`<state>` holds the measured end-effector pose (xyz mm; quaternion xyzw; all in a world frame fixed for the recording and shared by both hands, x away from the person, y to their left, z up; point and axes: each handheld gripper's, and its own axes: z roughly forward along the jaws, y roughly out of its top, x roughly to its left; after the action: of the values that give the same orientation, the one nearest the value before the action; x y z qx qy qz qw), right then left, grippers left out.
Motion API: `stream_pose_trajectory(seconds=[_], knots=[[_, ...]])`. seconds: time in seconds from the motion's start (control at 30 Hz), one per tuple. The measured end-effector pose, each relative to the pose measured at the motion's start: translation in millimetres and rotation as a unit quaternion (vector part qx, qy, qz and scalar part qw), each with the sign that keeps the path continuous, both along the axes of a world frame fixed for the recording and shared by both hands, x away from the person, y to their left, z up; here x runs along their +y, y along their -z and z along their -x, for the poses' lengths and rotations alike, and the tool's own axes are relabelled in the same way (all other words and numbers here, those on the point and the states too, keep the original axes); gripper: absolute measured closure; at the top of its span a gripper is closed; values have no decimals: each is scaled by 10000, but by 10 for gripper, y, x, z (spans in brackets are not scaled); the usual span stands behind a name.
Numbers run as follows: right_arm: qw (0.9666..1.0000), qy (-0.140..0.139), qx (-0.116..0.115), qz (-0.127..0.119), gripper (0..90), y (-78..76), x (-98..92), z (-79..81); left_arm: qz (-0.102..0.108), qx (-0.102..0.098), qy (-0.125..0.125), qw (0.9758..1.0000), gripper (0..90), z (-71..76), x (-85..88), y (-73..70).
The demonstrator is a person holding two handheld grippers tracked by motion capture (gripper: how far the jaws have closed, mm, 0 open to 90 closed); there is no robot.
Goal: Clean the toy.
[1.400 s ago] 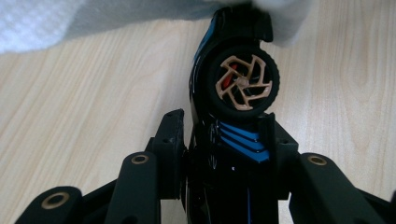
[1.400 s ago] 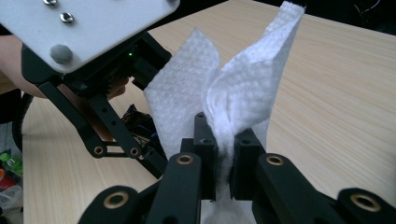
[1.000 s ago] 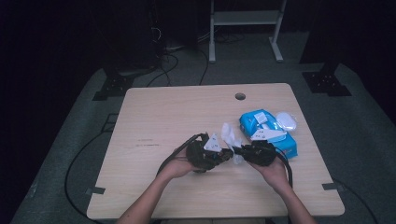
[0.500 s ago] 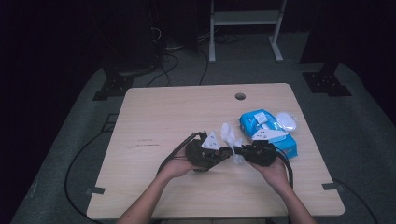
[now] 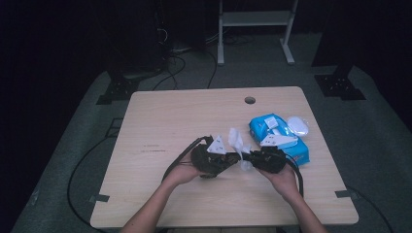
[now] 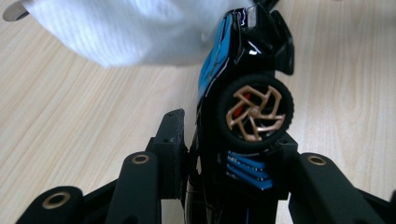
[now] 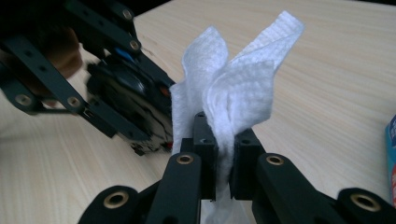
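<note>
With the left hand-held gripper [image 6: 224, 154] clenching a black-and-blue toy car [image 6: 243, 93], the right hand-held gripper [image 7: 224, 154], clamping a white wet wipe [image 7: 233, 88], is mid-wiping; cleaning looks unfinished.

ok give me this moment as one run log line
left tongs: shut on toy car | right tongs: shut on white wipe | wipe against car | wipe pack: on table

The left gripper [image 5: 232, 158] and right gripper [image 5: 244, 158] are black, each topped by a grey three-cornered plate and trailing a black cable. Their jaws are flat black linkage bars with brass-coloured rivets and blocky black pads. The person's forearms are bare, without sleeves.
</note>
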<state>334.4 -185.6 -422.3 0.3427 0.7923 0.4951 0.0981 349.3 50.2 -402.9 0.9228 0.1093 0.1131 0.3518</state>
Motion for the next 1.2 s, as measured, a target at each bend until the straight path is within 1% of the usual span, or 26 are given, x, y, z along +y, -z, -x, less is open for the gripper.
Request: stream_pose_trajectory(seconds=[0.07, 0.1, 0.23, 0.27, 0.33, 0.43, 0.5, 0.53, 0.63, 0.67, 0.77, 0.83, 0.87, 0.93, 1.0, 1.03, 1.07, 1.2], knots=[[10000, 15, 37, 39, 830, 12, 12, -5, -22, -10, -5, 10000, 583, 2, -3, 2], [10000, 12, 15, 32, 829, 5, 15, -3, -20, 0, 3, 10000, 583, 1, 1, 2], [9999, -5, -101, -130, 829, -89, -6, 33, 27, 8, -40, 10000, 583, -3, 6, 6], [9998, 0, -119, -134, 829, -94, -7, 35, 19, 4, -32, 10000, 583, -4, 8, 4], [9999, 1, -91, -52, 829, -63, -3, 26, 36, -9, -28, 10000, 584, -6, 12, -4], [9999, 7, 117, 56, 829, 30, 6, -7, 72, -11, -38, 10000, 584, -7, 22, -22], [9998, -4, 169, 111, 829, 63, 37, -8, 24, -22, -24, 10000, 583, -5, 19, -17], [9998, -3, 140, 148, 829, 57, 48, -5, 18, -25, -21, 10000, 583, -3, 20, -11], [9999, -16, 89, 84, 829, 15, 50, 6, 23, 7, -24, 10000, 583, -2, 24, 4], [10000, 5, -21, -27, 830, -61, 40, 32, 45, 3, -45, 10000, 584, 1, 27, 7], [9998, -17, -119, -134, 829, -131, 31, 63, 55, -12, -58, 10000, 584, -1, 29, 4], [9998, -26, -144, -124, 829, -134, 33, 67, 50, -12, -63, 10000, 584, 2, 28, 5], [9999, -19, -118, -52, 829, -109, 41, 61, 16, -13, -61, 10000, 584, 6, 29, 6], [10000, -14, -74, -32, 829, -90, 40, 55, 39, -9, -70, 10000, 584, 9, 25, 9], [9999, -10, -145, -40, 830, -129, 47, 71, 7, -48, -51, 10000, 584, 4, 19, 5], [9999, -10, -145, -40, 830, -129, 47, 71, 7, -48, -51, 10000, 584, 4, 19, 5], [9997, -22, -252, -71, 830, -193, 53, 93, 3, -52, -48, 10000, 584, 2, 6, -1], [9989, -45, -460, -64, 830, -301, 81, 141, -34, -75, -32, 10000, 584, 10, -31, -9]])
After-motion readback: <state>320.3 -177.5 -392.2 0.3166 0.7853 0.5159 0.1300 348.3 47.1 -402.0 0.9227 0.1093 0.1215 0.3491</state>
